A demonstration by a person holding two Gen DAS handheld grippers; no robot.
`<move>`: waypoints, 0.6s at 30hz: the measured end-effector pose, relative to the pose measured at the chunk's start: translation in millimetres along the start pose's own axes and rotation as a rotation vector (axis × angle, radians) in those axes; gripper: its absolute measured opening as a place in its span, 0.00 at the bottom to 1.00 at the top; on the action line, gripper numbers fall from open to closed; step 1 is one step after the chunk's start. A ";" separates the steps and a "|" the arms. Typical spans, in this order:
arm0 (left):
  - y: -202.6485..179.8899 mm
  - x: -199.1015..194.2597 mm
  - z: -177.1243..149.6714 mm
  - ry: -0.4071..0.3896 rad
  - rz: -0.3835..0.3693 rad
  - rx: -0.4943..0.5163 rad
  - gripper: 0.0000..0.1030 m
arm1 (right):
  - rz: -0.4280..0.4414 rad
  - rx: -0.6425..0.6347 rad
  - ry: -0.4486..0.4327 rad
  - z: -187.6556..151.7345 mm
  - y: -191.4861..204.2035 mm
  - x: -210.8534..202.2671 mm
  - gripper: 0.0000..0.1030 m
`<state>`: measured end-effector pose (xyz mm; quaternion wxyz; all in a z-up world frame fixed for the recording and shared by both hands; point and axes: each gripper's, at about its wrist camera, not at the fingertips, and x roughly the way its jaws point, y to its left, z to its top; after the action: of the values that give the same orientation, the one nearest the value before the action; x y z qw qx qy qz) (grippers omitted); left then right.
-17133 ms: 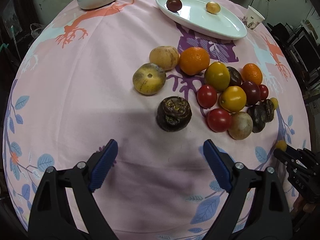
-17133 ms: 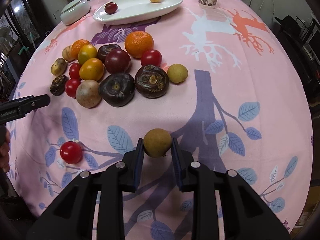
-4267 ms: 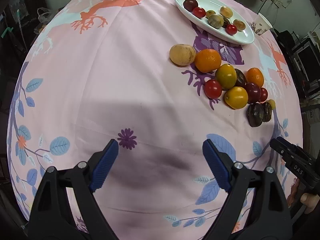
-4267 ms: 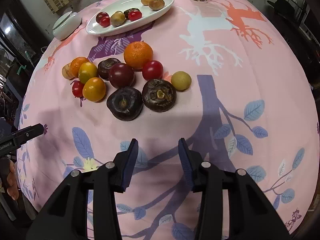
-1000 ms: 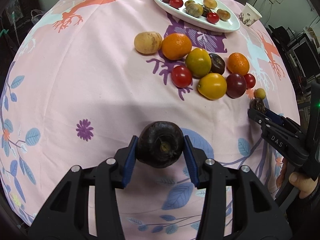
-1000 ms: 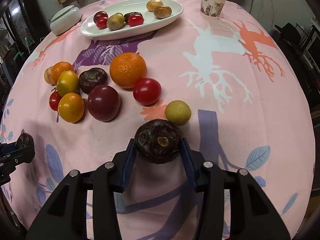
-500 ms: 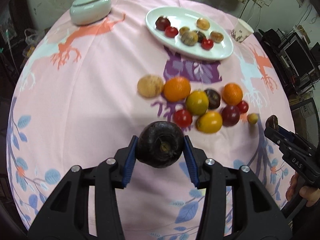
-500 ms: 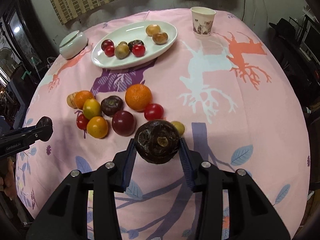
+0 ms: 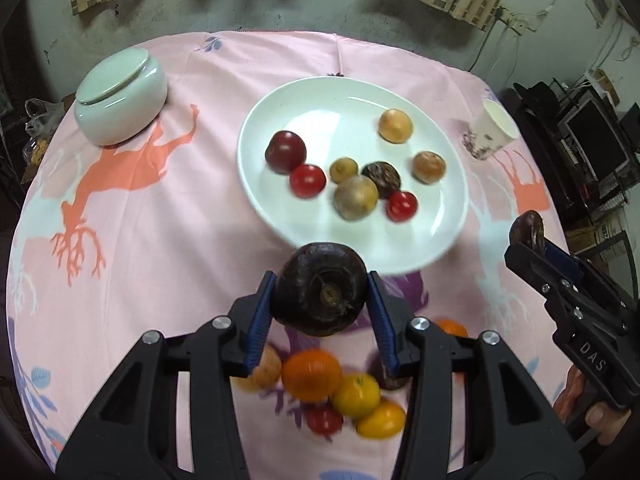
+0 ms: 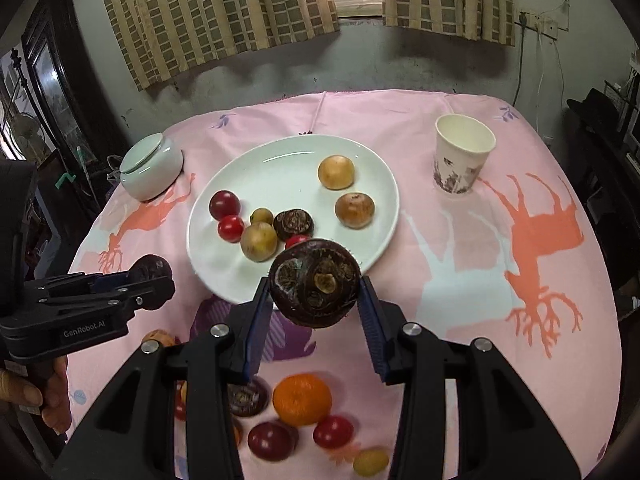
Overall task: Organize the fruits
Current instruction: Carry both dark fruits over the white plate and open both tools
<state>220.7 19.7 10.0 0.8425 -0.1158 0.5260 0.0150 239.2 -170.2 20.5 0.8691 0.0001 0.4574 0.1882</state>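
My left gripper [image 9: 320, 300] is shut on a dark purple round fruit [image 9: 320, 286], held in the air just short of the near rim of the white oval plate [image 9: 360, 92]. My right gripper [image 10: 314, 296] is shut on a second dark, knobbly fruit [image 10: 316, 280], also raised at the plate's [image 10: 288, 152] near edge. The plate holds several small fruits: red, yellow-brown and dark ones. In the right wrist view the left gripper [image 10: 150, 276] shows at the left with its fruit. The loose fruit pile [image 9: 340, 392] lies on the cloth beneath both grippers.
A pale green lidded bowl [image 9: 120, 96] stands left of the plate. A paper cup [image 10: 462, 156] stands to its right. The pink patterned tablecloth [image 9: 160, 240] covers a round table. A hand [image 9: 600, 412] holds the right gripper's handle. Dark furniture surrounds the table.
Both grippers have lifted their dark fruits off the cloth and carried them forward, from the loose pile up to the plate's near rim.
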 end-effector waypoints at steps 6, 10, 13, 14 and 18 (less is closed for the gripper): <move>0.5 37.3 31.7 0.014 0.050 0.002 0.44 | -0.019 0.010 0.043 26.1 -6.3 52.8 0.42; 2.3 50.4 49.2 -0.001 0.088 0.005 0.45 | -0.012 0.039 0.069 36.0 -10.4 74.5 0.43; 2.3 44.7 58.0 -0.051 0.126 -0.010 0.73 | 0.011 0.087 0.081 42.0 -11.8 81.3 0.43; 1.1 37.2 58.4 -0.089 0.136 -0.005 0.78 | -0.002 0.083 0.065 42.6 -10.2 79.2 0.43; 0.2 14.7 52.2 -0.145 0.165 0.031 0.86 | 0.010 0.100 0.053 35.2 -11.3 69.4 0.43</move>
<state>273.3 29.4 18.8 0.8758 -0.0574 0.4717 0.0845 306.3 -151.9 -16.2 0.8547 0.0410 0.4891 0.1695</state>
